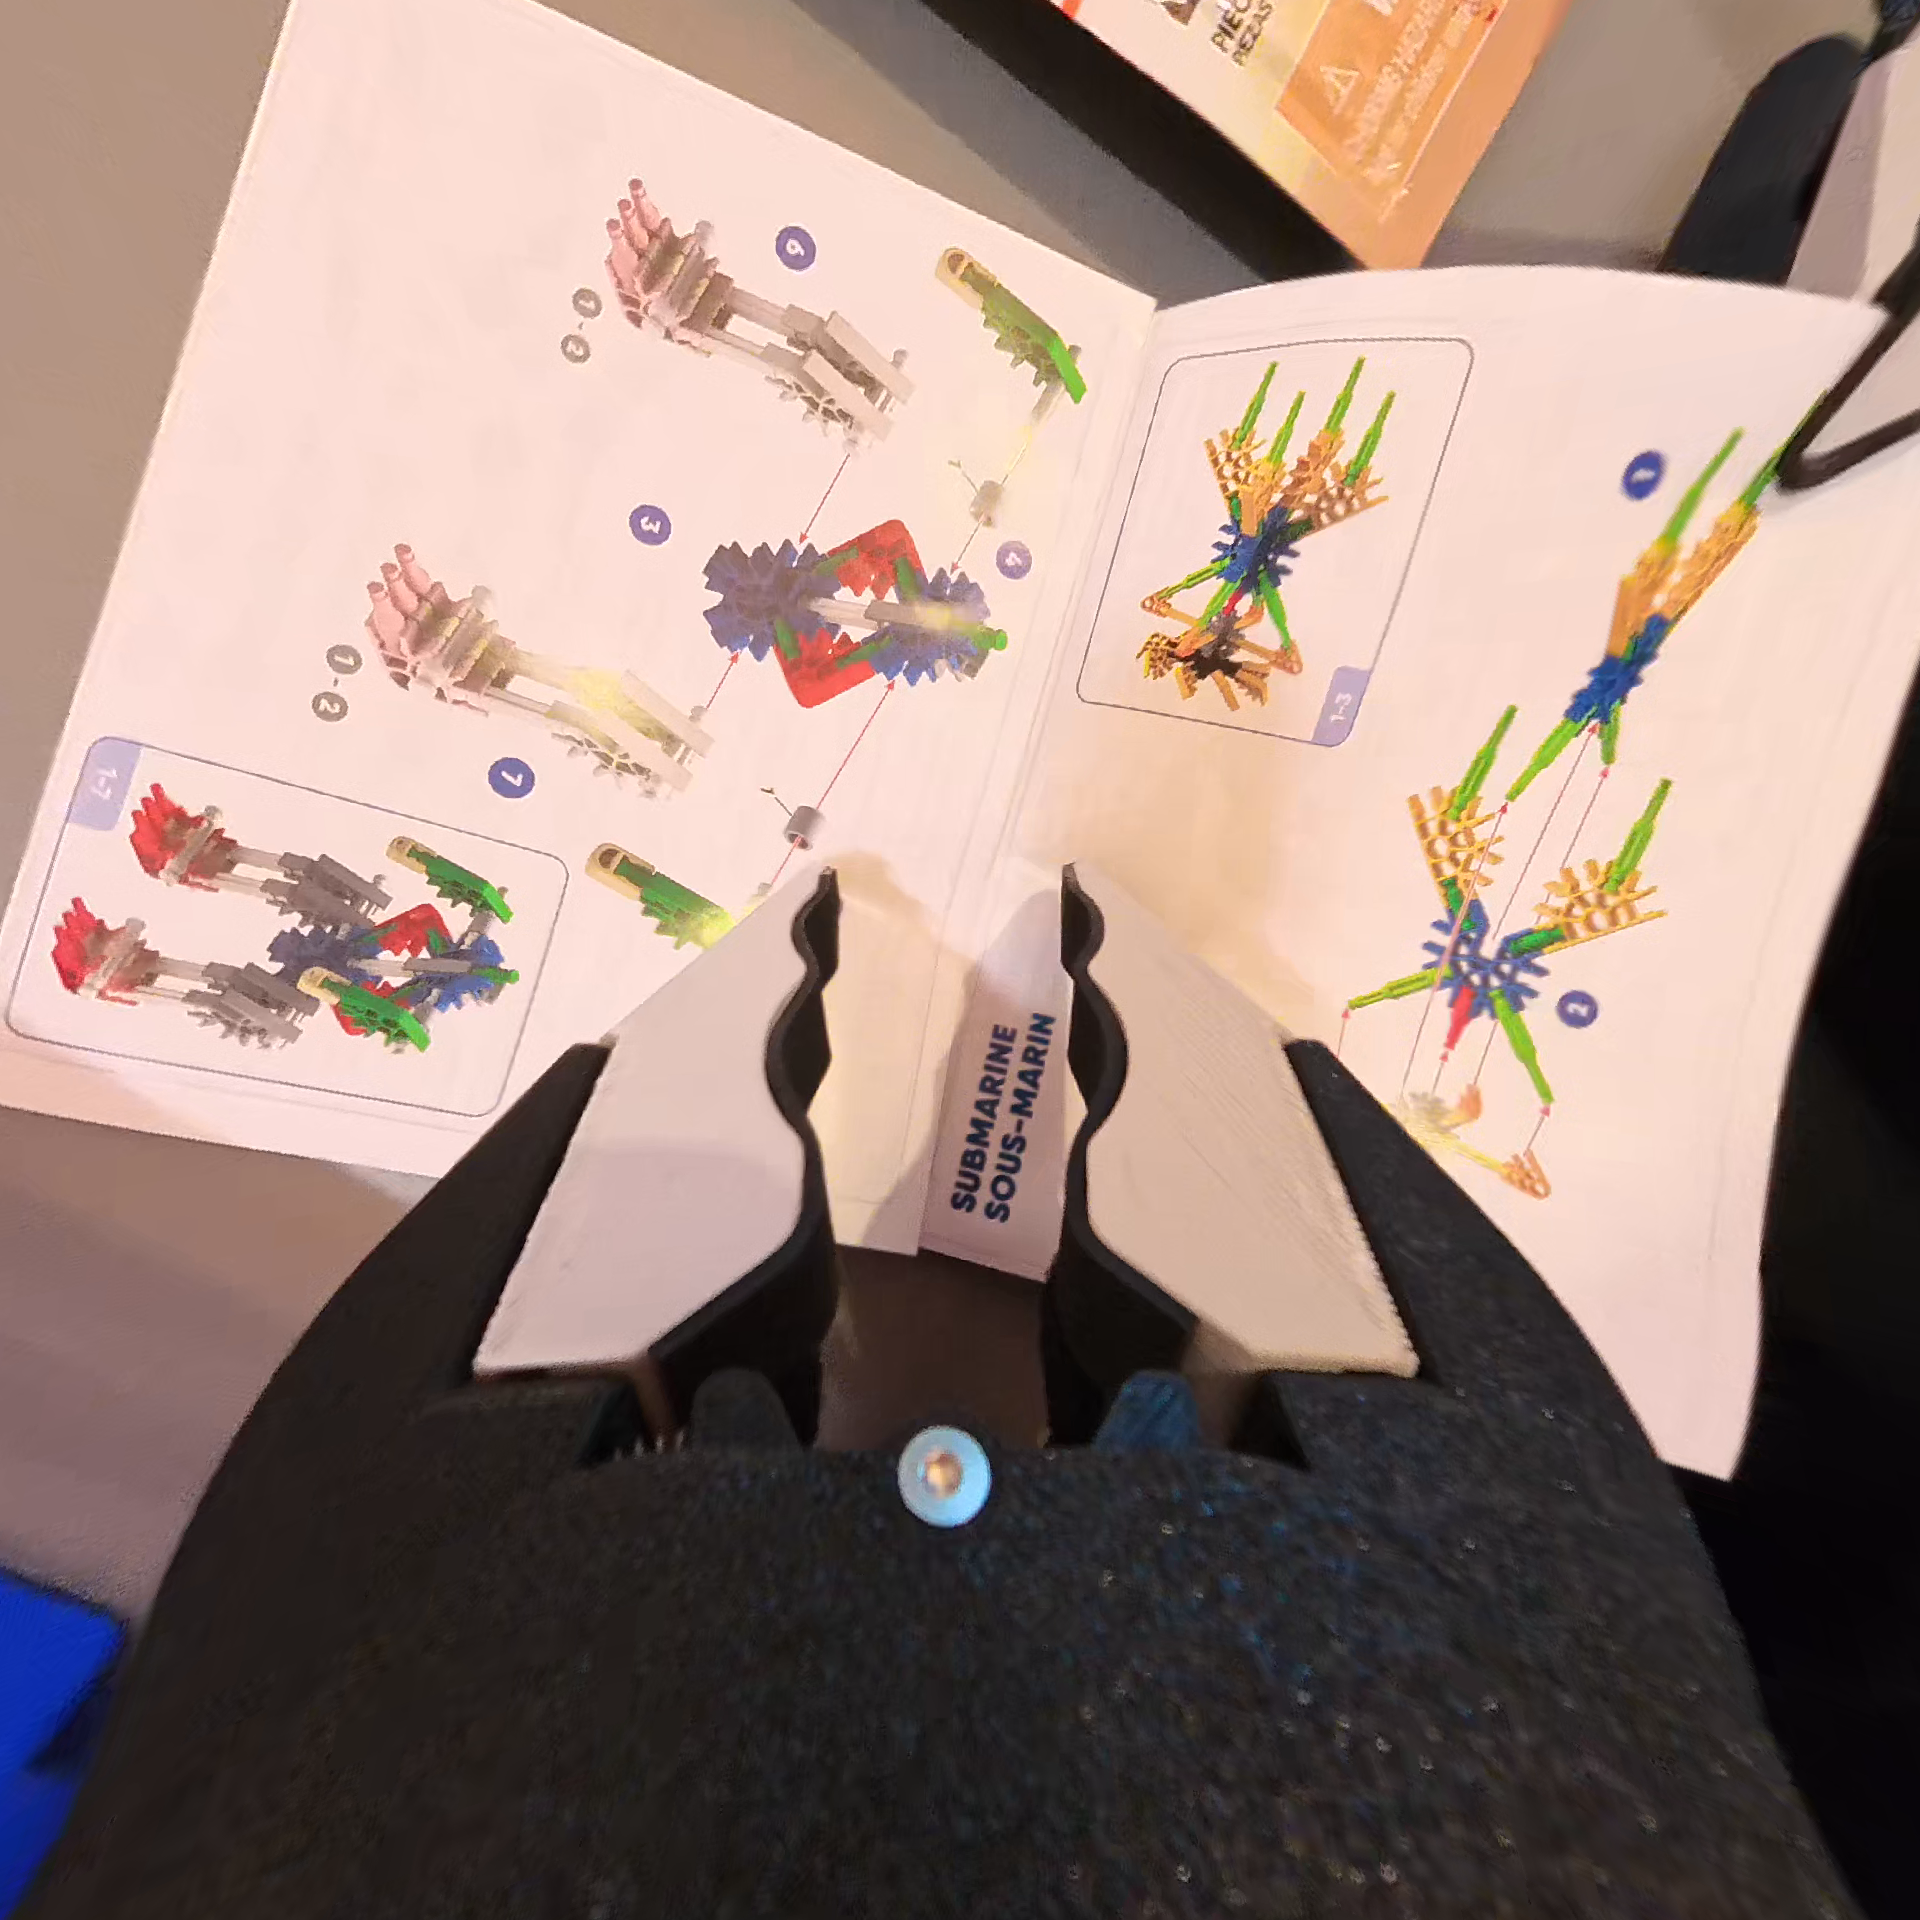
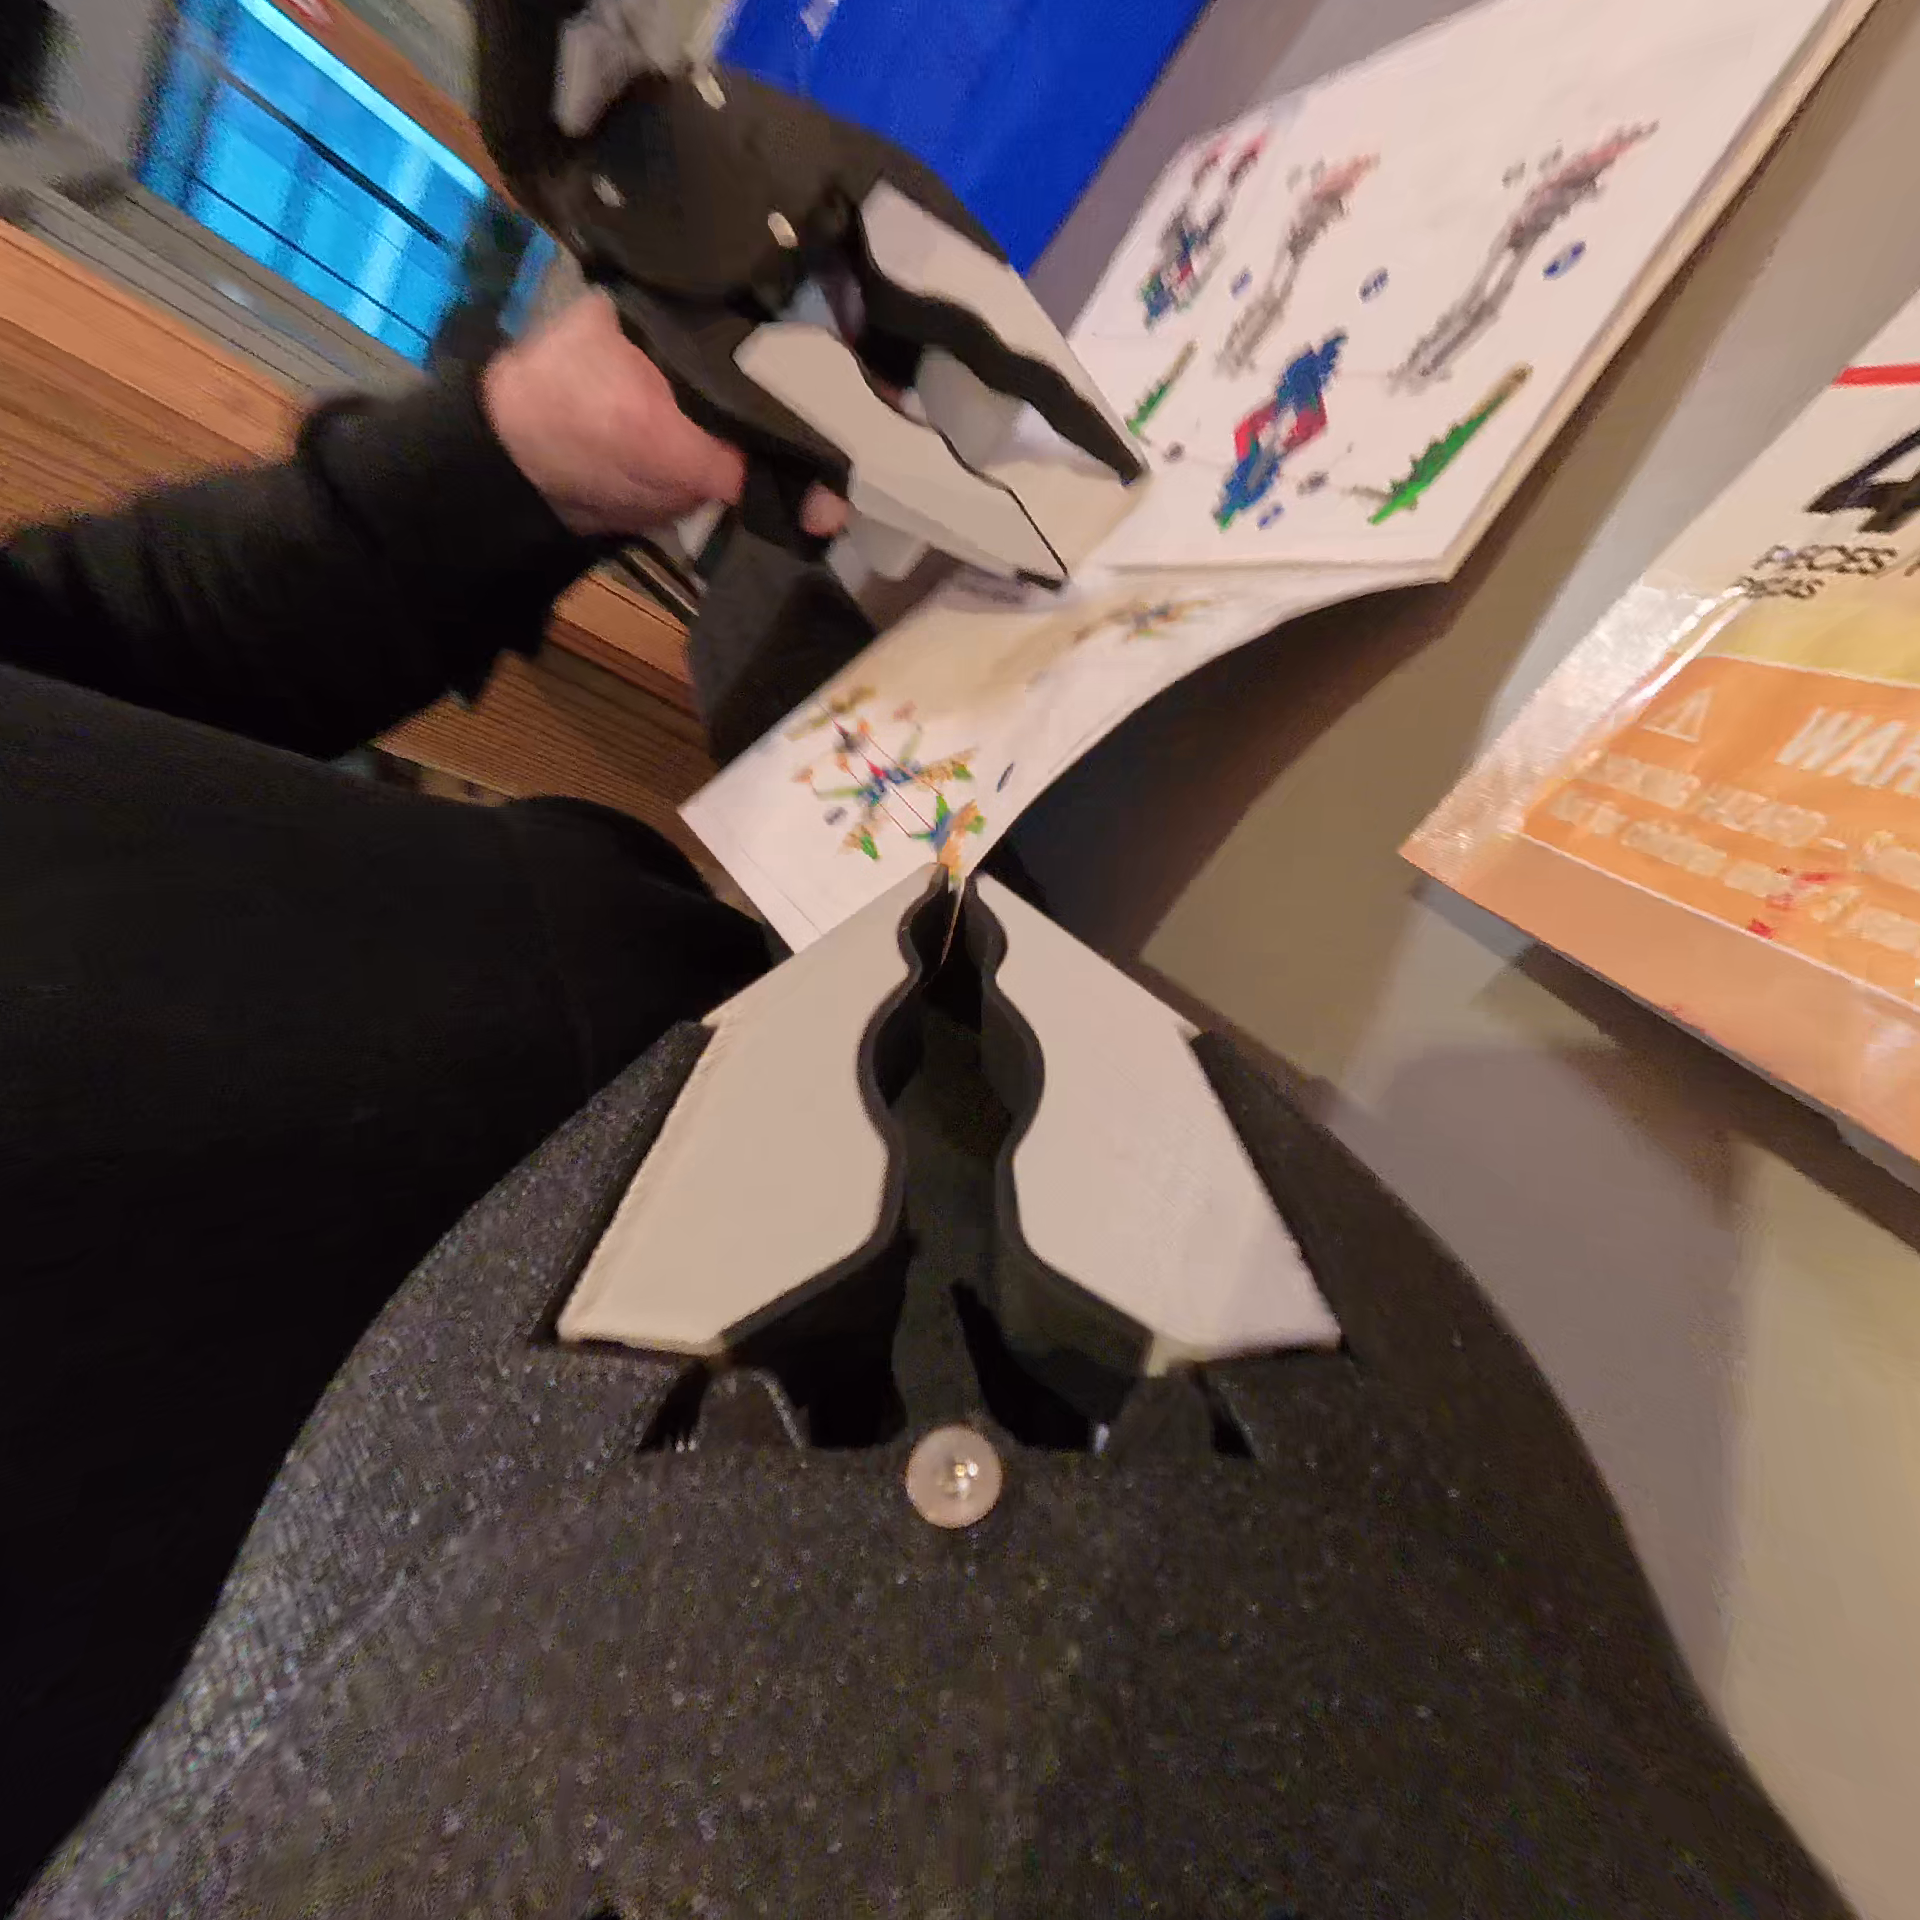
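An open instruction booklet (image 1: 623, 520) with coloured building diagrams lies on a grey table (image 1: 156, 1299). My left gripper (image 1: 948, 883) is open and empty, with its fingertips down at the booklet's middle fold near the front edge. In the right wrist view, the left gripper (image 2: 1091, 520) shows with one tip on the paper. My right gripper (image 2: 951, 883) is shut on the outer edge of the booklet's right page (image 2: 935, 727) and holds it curled up off the table. Its dark tip shows at the page edge in the left wrist view (image 1: 1849, 436).
An orange and white box (image 2: 1714, 779) lies on the table beyond the booklet, also in the left wrist view (image 1: 1351, 104). A blue object (image 1: 42, 1683) sits at the table's near left. A person's hand (image 2: 613, 426) in a dark sleeve holds the left gripper. About 15 cm separates my left fingertips from my right.
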`<state>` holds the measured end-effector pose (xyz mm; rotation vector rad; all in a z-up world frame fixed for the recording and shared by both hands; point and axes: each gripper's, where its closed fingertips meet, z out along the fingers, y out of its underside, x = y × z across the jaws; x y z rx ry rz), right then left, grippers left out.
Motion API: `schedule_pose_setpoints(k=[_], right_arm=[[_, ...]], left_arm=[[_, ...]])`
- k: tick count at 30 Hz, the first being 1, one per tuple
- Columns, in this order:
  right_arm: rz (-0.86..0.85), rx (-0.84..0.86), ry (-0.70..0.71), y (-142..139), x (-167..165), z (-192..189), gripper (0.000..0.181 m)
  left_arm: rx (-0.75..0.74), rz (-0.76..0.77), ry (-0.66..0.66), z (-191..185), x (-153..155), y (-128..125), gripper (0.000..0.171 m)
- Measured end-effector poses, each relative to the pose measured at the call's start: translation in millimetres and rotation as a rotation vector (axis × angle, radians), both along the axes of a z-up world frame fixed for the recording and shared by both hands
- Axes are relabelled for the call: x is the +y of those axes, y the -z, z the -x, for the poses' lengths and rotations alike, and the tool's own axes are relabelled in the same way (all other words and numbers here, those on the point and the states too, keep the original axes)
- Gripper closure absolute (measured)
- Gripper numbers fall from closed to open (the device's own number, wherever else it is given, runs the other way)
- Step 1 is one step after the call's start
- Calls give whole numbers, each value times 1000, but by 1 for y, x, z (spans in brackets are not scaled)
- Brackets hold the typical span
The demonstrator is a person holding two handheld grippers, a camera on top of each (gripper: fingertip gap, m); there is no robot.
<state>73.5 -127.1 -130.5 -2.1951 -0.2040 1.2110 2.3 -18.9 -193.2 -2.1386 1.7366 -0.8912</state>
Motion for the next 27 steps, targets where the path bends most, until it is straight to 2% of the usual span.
schedule_pose_setpoints(k=[5, 10, 16, 22, 27], right_arm=[[-37, 118, 22, -22, 10, 2, 181], [-93, 200, 98, -40, 35, 4, 181], [-90, 298, 207, -44, 61, -6, 181], [-149, 311, 189, -52, 61, -3, 179], [-194, 200, 168, -43, 50, -1, 181]], left_arm=[[-18, 42, 18, 1, -11, -1, 132], [-44, 142, -3, 1, -13, -4, 131], [-80, 259, -42, 0, -10, -8, 132], [-122, 396, -77, -2, -9, -13, 130], [-140, 443, -55, 0, -15, -18, 124]])
